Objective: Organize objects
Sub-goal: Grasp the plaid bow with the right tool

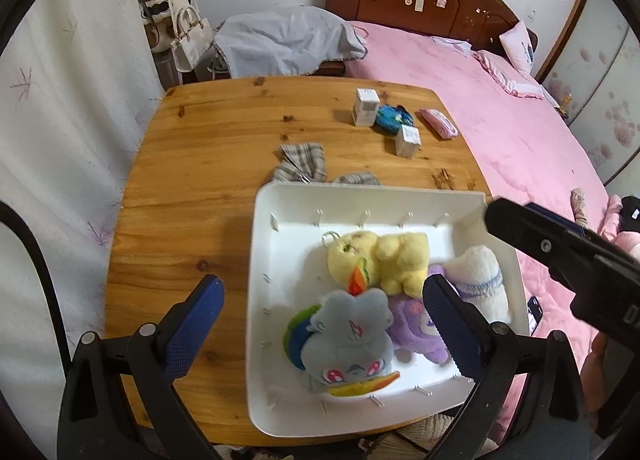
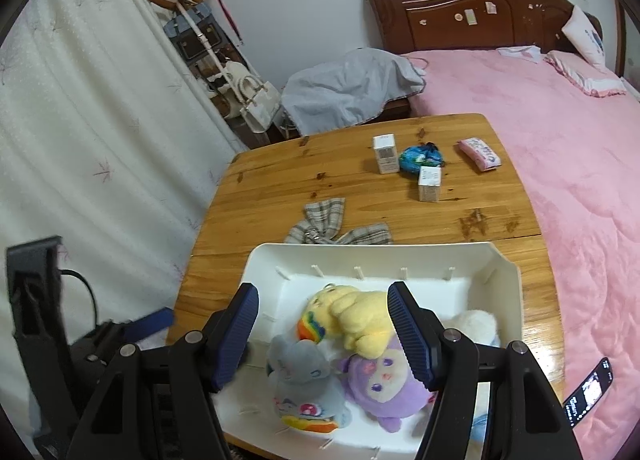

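Plush toys [image 2: 360,360] in white tray [image 2: 372,256]

Four plush toys [image 1: 360,300] heaped in white tray [image 1: 280,200]; boxes [image 1: 366,106] on table.

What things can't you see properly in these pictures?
- White plush toy: right wrist view, mostly hidden behind the right gripper; its shape is unclear.
- Writing on the two small boxes: too small in both views.
- Phone: right wrist view, screen too small; left wrist view, the other gripper covers most of it.
- Plaid cloth: its near part hides behind the white tray's rim.
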